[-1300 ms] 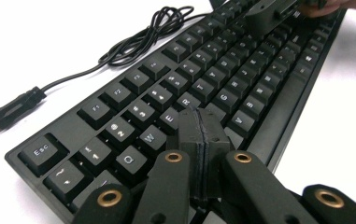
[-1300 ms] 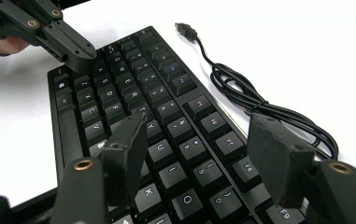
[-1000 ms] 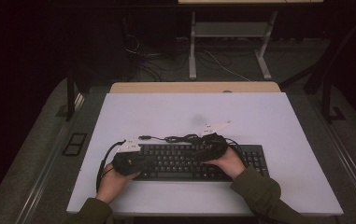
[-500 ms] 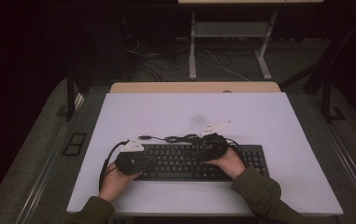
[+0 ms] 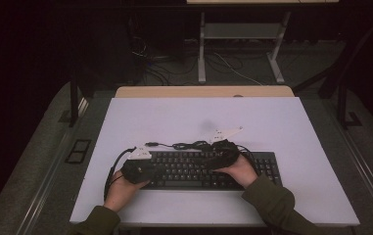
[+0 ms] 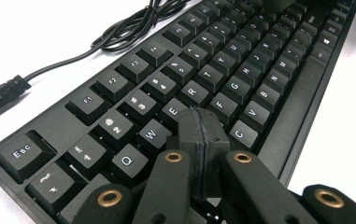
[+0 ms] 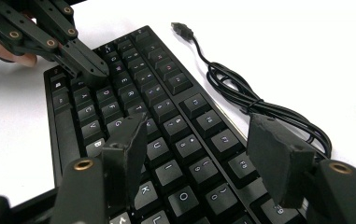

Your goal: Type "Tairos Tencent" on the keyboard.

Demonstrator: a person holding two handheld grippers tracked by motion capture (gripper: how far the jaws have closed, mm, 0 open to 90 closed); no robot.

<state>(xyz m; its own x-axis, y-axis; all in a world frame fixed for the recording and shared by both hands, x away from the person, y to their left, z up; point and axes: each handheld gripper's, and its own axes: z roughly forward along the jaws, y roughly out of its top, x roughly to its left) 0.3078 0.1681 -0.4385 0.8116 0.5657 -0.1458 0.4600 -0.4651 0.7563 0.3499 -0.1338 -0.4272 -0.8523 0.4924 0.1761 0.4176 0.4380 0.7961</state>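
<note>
A black keyboard (image 5: 198, 171) lies across the near half of the white table (image 5: 198, 117). My left gripper (image 5: 155, 169) is over the keyboard's left end, jaws shut with nothing between them. In the left gripper view its closed tips (image 6: 201, 119) sit at the keys (image 6: 192, 91) near E and D. In the right gripper view the same tips (image 7: 98, 71) touch or nearly touch a key. My right gripper (image 5: 209, 159) hovers over the keyboard's middle, open. Its pads (image 7: 129, 147) straddle the number and letter rows and hold nothing.
The keyboard's black cable (image 5: 186, 145) lies bundled on the table just behind it, ending in a loose USB plug (image 7: 182, 29). Bare white tabletop surrounds the keyboard. A wooden strip (image 5: 203, 91) borders the far edge, with a dark floor and desk legs beyond.
</note>
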